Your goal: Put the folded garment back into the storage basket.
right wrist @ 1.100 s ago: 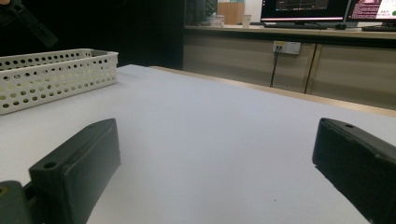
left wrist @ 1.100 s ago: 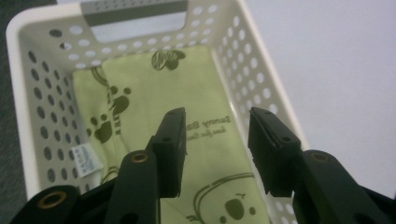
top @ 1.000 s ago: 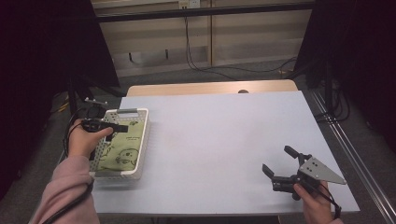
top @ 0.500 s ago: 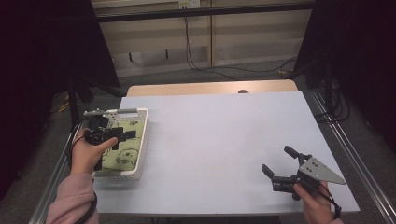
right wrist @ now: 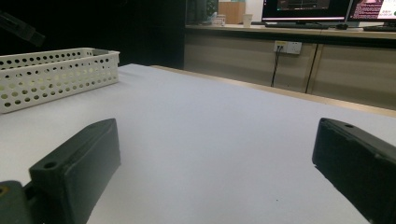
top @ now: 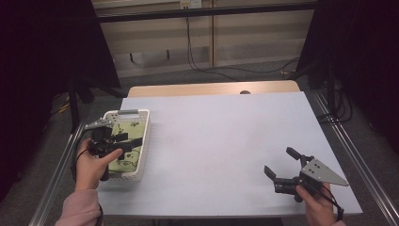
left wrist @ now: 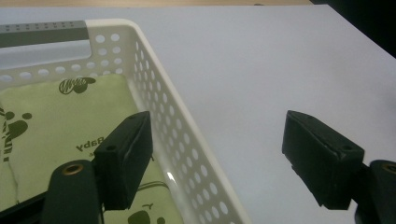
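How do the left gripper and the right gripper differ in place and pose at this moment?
The left gripper hangs over the white basket, one jaw above the green pack inside, the other beyond the wall; the right gripper sits low over bare table. The left jaws have just been opening, with only the basket wall below them. Both are open and hold nothing.

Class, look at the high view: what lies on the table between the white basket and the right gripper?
Nothing: between the white basket and the right gripper, the high view shows only bare table.
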